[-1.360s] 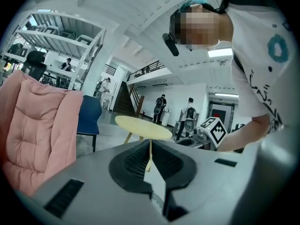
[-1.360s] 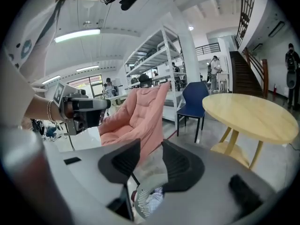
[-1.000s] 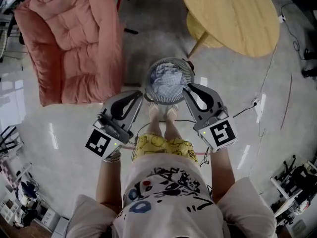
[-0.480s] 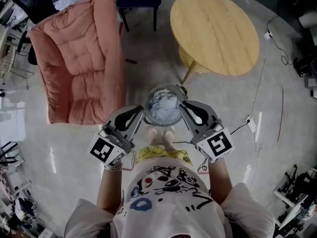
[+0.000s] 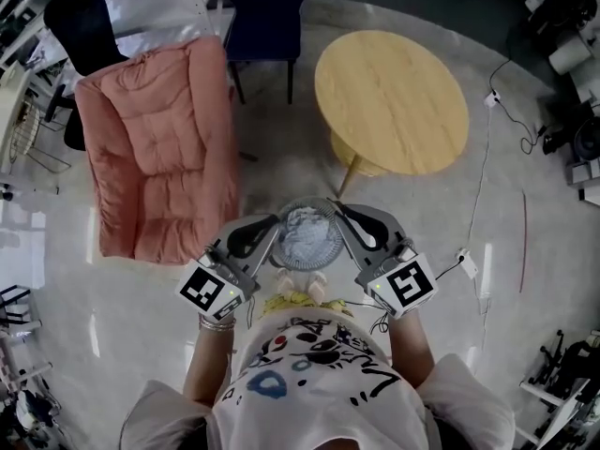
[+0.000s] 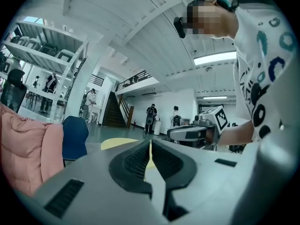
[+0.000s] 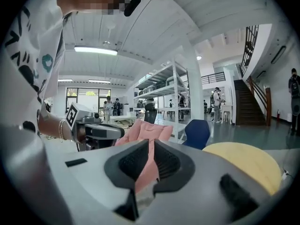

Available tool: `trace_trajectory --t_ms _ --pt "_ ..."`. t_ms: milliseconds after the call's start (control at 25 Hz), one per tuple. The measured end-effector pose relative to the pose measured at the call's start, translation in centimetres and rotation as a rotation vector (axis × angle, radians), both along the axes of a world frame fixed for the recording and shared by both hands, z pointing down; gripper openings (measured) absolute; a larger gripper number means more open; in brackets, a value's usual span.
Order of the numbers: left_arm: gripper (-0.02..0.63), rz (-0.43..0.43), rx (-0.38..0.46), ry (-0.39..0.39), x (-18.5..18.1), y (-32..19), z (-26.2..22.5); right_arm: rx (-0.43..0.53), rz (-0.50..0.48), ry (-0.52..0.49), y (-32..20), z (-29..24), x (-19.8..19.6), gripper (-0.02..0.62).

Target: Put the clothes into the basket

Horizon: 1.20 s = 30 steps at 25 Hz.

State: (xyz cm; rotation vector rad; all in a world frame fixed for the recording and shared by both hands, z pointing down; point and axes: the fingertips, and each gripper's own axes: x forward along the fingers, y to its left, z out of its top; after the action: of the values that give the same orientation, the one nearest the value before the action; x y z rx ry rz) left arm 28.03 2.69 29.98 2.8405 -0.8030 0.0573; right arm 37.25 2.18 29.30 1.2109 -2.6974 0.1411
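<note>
Two grippers flank the basket (image 5: 308, 202), one at each side of its round rim, just ahead of the person's feet (image 5: 307, 287). Crumpled pale clothes (image 5: 306, 229) lie inside the basket, between the two sets of fingers and touching neither. In the head view the left gripper (image 5: 277, 223) reaches in from the left with its fingertips at the rim's left edge. The right gripper (image 5: 338, 213) comes in from the right with its fingertips at the rim's upper right edge. The basket fills the whole space between them.

In the left gripper view the left fingers (image 6: 135, 159) stand almost together, with only a hairline slit between the ribbed pads. A strip of the round yellow worktop (image 5: 392, 101) shows through that slit. The rim itself is out of sight there, so the hold on it is read from the head view alone.

The right fingers (image 7: 167, 162) have just been closing and stand narrow, with a slim wedge of gap between the pads. Through it shows the pink padded seat (image 5: 159, 157) across the floor (image 5: 487, 345). The rim's wire is hidden in that view too, yet from above the tips sit right on it. Each gripper view shows the other gripper opposite.
</note>
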Motion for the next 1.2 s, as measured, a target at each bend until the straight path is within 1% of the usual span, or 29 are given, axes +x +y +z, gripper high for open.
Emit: trace_trajectory --t_ms 200,440,760,1200 --pt "0.025 -0.003 0.043 0.007 0.4 -0.6 -2.1 0.038 0.002 0.008 -0.1 -2.0 0.8 0.051" --pt "0.024 0.008 0.093 0.0 0.7 -1.4 -4.3 0.098 0.026 -0.017 -0.5 -5.0 1.5 0.051" --pt "0.024 0.014 0.14 0.006 1.2 -0.6 -6.3 0.151 0.064 -0.039 0.5 -7.5 3.1 0.049" --pt "0.023 0.006 0.164 0.004 1.0 0.0 -7.5 0.188 0.071 -0.059 1.6 -9.6 3.7 0.037"
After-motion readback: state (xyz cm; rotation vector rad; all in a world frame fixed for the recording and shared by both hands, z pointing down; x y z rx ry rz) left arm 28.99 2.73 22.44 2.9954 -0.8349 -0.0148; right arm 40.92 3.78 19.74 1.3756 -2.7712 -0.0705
